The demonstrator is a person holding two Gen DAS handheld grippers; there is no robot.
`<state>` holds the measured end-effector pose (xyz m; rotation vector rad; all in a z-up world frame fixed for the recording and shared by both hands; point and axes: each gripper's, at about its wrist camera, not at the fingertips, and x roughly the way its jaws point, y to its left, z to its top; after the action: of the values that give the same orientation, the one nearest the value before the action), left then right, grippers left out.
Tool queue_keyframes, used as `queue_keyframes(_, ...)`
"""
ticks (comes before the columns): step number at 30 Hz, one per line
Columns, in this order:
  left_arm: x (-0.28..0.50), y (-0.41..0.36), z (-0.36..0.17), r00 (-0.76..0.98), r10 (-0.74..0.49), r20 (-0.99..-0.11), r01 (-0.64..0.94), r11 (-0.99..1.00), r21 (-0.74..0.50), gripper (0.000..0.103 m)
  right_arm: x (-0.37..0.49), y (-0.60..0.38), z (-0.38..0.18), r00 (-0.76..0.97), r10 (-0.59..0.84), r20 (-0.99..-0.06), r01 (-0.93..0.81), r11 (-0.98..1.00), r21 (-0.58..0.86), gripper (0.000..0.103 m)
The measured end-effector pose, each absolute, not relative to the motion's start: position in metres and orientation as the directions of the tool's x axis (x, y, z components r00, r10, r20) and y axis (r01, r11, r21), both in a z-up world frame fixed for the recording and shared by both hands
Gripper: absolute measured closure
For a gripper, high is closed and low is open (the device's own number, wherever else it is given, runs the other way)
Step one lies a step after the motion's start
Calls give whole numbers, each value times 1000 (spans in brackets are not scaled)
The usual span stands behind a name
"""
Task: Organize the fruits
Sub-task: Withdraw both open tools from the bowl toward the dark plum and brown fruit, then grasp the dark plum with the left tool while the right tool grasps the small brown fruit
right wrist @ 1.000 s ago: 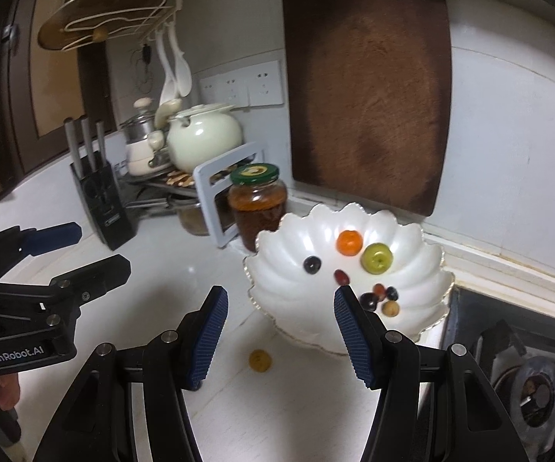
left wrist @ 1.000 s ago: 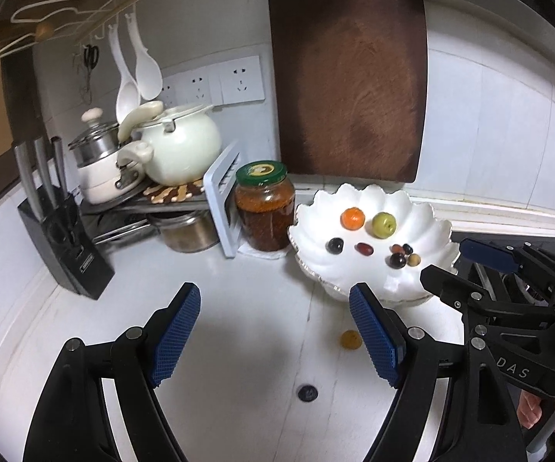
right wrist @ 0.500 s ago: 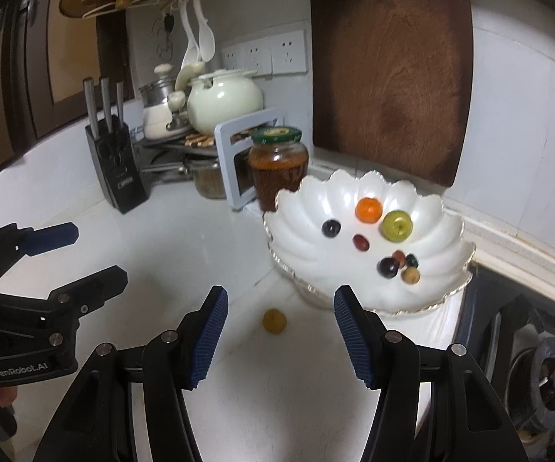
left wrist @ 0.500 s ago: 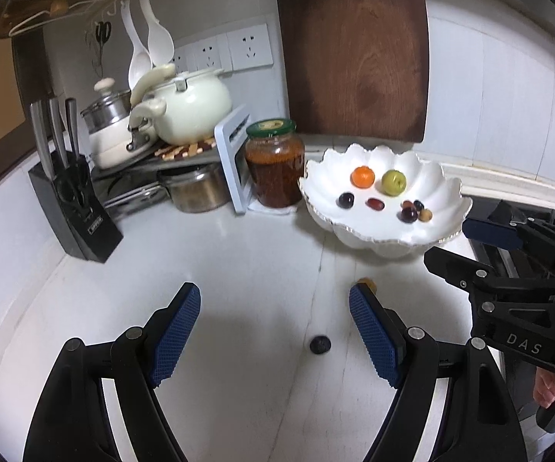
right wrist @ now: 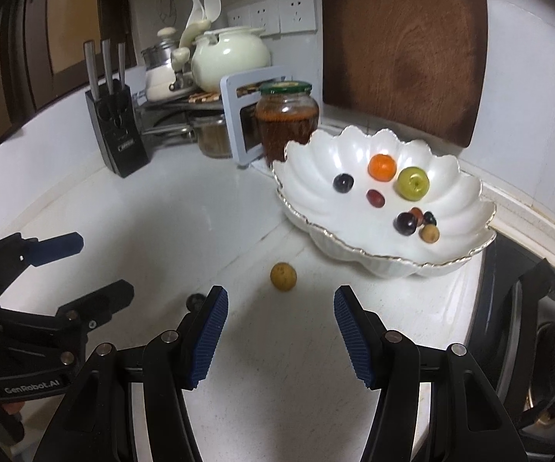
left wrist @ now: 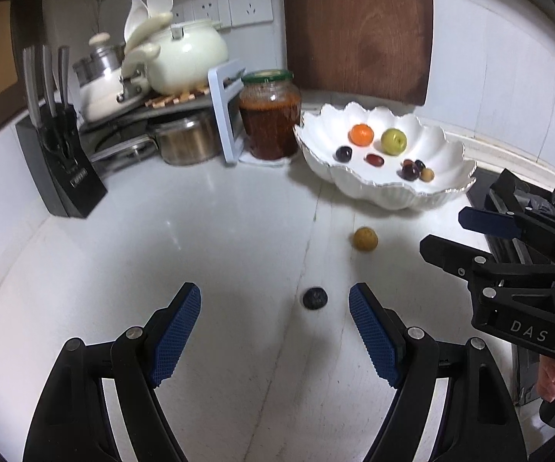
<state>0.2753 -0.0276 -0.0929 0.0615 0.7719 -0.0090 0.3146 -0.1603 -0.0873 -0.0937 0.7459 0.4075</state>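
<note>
Both my grippers, left (left wrist: 275,331) and right (right wrist: 277,333), gape empty; the round yellow fruit (right wrist: 283,276) ahead could roll if a pad nudges it.

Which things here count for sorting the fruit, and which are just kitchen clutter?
Job:
bowl holding fruit
yellow fruit loose on counter
dark fruit loose on counter

Clutter:
jar
knife block
cutting board
pots
</note>
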Motion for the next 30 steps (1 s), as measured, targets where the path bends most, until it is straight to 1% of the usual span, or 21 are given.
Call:
queue_keyframes(7,284,-30,-110,703,-20,-711,59,998,29,25,328,-155,-101,623,334,-708,-395,915,83,44)
queue_keyframes(10,287,-30,-114,701,-45,-711,69,998,6,29,335,-152,-106,617,328,-716,-388,917,86,44)
queue_keyframes(15,296,-27,-121,697,-82,-713,78,996,-39,32,348,-149,-113,606,324,-727,-386,918,87,44)
queue_keyframes(20,308,-28,-133,669,-105,-736,88,994,-62,41,364,-145,-123,582,320,-747,-379,920,98,44)
queue_keyframes(25,316,-33,-143,649,-117,-752,112,992,-58,44,375,-142,-131,564,324,-760,-375,920,114,45)
queue_keyframes(28,320,-35,-147,643,-119,-756,121,991,-53,45,380,-139,-135,558,321,-765,-377,920,112,45)
queue_keyframes(30,322,-36,-149,637,-127,-760,130,990,-57,48,384,-137,-139,552,315,-772,-376,921,108,46)
